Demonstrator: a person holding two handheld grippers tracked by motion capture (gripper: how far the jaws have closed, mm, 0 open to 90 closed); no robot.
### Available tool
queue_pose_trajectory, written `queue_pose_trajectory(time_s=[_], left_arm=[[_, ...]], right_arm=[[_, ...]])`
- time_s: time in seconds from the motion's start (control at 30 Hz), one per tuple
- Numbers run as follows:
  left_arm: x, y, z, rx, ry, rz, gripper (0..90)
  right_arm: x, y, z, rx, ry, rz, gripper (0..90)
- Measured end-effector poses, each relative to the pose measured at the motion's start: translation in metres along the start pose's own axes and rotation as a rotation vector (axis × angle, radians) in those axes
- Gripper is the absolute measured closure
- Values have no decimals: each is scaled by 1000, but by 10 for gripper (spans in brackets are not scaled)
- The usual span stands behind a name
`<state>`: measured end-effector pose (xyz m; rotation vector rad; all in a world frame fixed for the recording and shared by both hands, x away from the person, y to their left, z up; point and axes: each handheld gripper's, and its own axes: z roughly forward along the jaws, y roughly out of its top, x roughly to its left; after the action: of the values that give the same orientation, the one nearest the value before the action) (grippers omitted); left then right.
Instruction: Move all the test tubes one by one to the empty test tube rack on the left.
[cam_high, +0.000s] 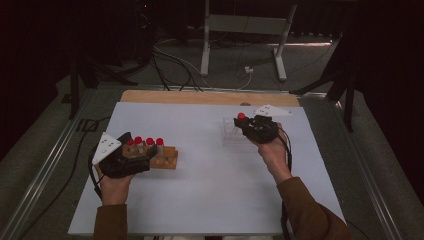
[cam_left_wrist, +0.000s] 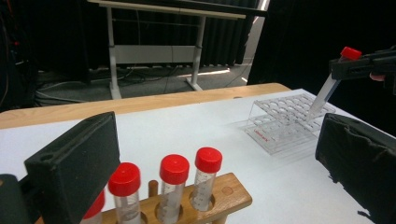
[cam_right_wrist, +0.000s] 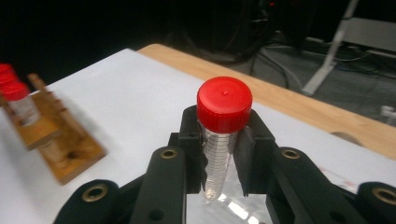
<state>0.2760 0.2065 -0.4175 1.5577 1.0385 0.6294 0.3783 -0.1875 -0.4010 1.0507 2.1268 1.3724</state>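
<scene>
A wooden rack (cam_high: 167, 160) (cam_left_wrist: 229, 191) (cam_right_wrist: 60, 149) on the left of the white table holds several red-capped tubes (cam_high: 149, 142) (cam_left_wrist: 173, 170). My left gripper (cam_high: 141, 151) (cam_left_wrist: 215, 140) stands open, its jaws wide on either side of that rack's near end; the right jaw is well clear of the wood. My right gripper (cam_high: 248, 125) (cam_right_wrist: 223, 140) (cam_left_wrist: 364, 65) is shut on one red-capped tube (cam_high: 241, 117) (cam_right_wrist: 224, 105) (cam_left_wrist: 327, 88), gripping it just under the cap. The tube hangs tilted, its tip over a clear plastic rack (cam_high: 231, 139) (cam_left_wrist: 285, 126).
A bare wooden strip (cam_high: 210, 97) runs along the table's far edge. Beyond it, a grey metal stand (cam_high: 240, 25) and loose cables (cam_high: 175, 65) are on the floor. Open white tabletop (cam_high: 210, 190) lies between the two racks and toward the person.
</scene>
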Motion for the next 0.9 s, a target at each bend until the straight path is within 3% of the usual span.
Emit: queue_pose_trajectory(time_s=[0.37,0.63,0.9], left_arm=[[-18,1,10,8,-31,33,7],[-28,3,15,7,-63,46,7],[-46,1,26,43,-113,84,13]], right_arm=[[35,0,2,21,120,-37,750],[54,0,5,29,181,-59,749],[69,0,7,46,246,-64,749]])
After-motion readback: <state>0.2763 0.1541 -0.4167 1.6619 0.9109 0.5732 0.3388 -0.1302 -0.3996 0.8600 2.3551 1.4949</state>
